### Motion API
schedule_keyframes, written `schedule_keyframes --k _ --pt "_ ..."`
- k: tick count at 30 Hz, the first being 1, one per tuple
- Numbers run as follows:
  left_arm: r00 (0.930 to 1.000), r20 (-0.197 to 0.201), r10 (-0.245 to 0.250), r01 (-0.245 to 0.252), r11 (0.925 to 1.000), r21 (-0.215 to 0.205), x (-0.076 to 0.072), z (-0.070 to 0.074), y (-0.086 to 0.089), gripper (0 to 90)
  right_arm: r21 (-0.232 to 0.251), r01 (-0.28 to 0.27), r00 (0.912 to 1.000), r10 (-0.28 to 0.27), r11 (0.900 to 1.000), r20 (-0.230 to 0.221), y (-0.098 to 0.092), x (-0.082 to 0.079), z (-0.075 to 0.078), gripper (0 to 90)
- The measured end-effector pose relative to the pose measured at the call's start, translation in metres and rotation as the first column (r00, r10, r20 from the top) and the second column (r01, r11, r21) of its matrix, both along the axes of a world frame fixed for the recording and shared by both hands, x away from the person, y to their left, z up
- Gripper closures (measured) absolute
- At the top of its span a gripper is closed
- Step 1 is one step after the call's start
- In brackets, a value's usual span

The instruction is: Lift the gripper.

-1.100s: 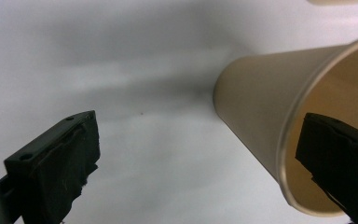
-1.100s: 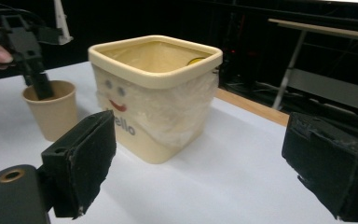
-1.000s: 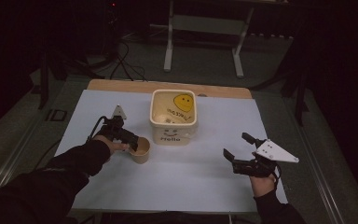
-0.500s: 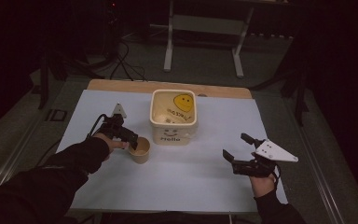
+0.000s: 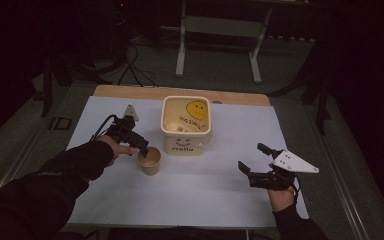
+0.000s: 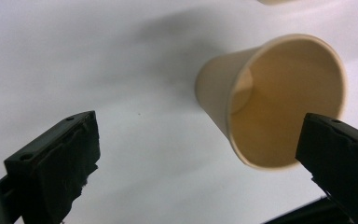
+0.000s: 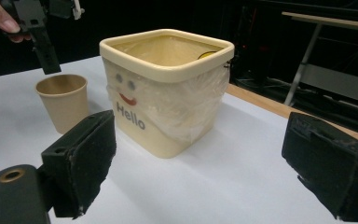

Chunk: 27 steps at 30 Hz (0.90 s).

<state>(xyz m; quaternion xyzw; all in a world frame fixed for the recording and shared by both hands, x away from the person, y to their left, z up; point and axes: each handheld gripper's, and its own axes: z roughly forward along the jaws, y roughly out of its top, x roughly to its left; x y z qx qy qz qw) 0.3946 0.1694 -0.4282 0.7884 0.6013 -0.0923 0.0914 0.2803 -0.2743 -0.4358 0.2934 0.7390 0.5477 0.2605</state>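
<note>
Now left claw (image 5: 141, 148) released, jaws spread just above cup (image 5: 150, 160), unmoved since earlier frame. Cup upright on desk (image 5: 205, 195) beside bin (image 5: 186, 125). Right claw (image 5: 254, 159) released, unchanged, well apart.

dark room, grey floor (image 5: 220, 75), metal stand (image 5: 217, 25)

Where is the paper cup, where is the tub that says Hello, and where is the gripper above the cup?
paper cup (image 5: 150, 161): high view, on its open rim.
tub (image 7: 165, 105): right gripper view, on its front wall beside the word Hello.
left gripper (image 5: 142, 148): high view, between its fingertips, just above the cup.
</note>
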Motion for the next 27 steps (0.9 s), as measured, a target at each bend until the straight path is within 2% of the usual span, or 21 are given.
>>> schedule_keyframes --k 3,4,5,7,8,11,15,19,20,22,23,24,25,26,27 --pt "0.9988 0.01 -0.048 0.048 0.9988 0.009 0.0 0.006 -0.001 0.6 -0.002 -0.001 1.0 0.001 1.0 -0.005 0.0 0.0 0.0 9.8" --pt "0.9981 0.017 -0.059 0.059 0.998 0.023 0.0 0.008 -0.001 0.6 -0.003 -0.003 1.0 0.003 1.0 -0.005 0.0 0.0 0.0 9.8" --pt "0.9976 0.017 -0.067 0.067 0.9977 0.012 0.0 0.01 -0.001 0.6 -0.004 -0.004 1.0 0.004 1.0 -0.006 0.0 -0.001 0.0 9.8" --pt "0.9944 0.029 -0.102 0.101 0.9946 0.025 0.0 0.014 -0.001 0.6 -0.003 -0.006 1.0 0.006 1.0 -0.007 0.0 -0.001 0.0 9.8" --pt "0.9925 0.022 -0.12 0.12 0.9927 0.013 0.0 0.016 -0.002 0.6 -0.004 -0.005 1.0 0.005 1.0 -0.006 0.0 -0.001 0.0 9.8" --pt "0.9816 0.02 -0.19 0.19 0.9815 0.025 -0.002 0.019 -0.005 0.6 -0.005 -0.009 0.9999 0.009 1.0 -0.008 0.001 -0.001 0.0 9.8" --pt "0.9692 0.034 -0.244 0.243 0.9697 0.022 -0.002 0.024 -0.005 0.7 -0.006 -0.014 0.9998 0.014 1.0 -0.012 0.001 -0.001 0.0 9.8" --pt "0.9483 0.047 -0.314 0.313 0.9494 0.02 -0.004 0.029 -0.006 0.7 -0.004 -0.016 0.9998 0.016 1.0 -0.013 0.0 -0.001 0.0 9.8" --pt "0.9398 0.051 -0.338 0.338 0.9412 0.01 -0.005 0.03 -0.007 0.7 -0.004 -0.017 0.9998 0.017 1.0 -0.014 0.0 -0.001 0.0 9.8" --pt "0.9231 0.057 -0.38 0.38 0.9248 0.014 -0.006 0.032 -0.01 0.7 -0.007 -0.019 0.9997 0.019 1.0 -0.014 0.001 -0.001 -0.001 9.8" --pt "0.9132 0.064 -0.402 0.403 0.9151 0.001 -0.007 0.033 -0.011 0.7 -0.007 -0.021 0.9997 0.021 1.0 -0.015 0.001 -0.001 -0.001 9.8" --pt "0.8987 0.062 -0.434 0.434 0.9008 0.013 -0.008 0.034 -0.013 0.7 -0.007 -0.023 0.9996 0.023 1.0 -0.015 0.001 -0.001 -0.001 9.8" --pt "0.8926 0.07 -0.445 0.445 0.8953 0.02 -0.008 0.035 -0.015 0.7 -0.009 -0.024 0.9996 0.023 1.0 -0.013 0.001 -0.001 -0.001 9.8" --pt "0.8843 0.075 -0.461 0.462 0.8867 -0.001 -0.009 0.036 -0.015 0.7 -0.008 -0.025 0.9996 0.025 1.0 -0.014 0.001 -0.001 0.0 9.8" --pt "0.8739 0.083 -0.479 0.48 0.8774 0.012 -0.009 0.037 -0.017 0.7 -0.009 -0.025 0.9996 0.025 1.0 -0.014 0.001 -0.001 0.0 9.8"
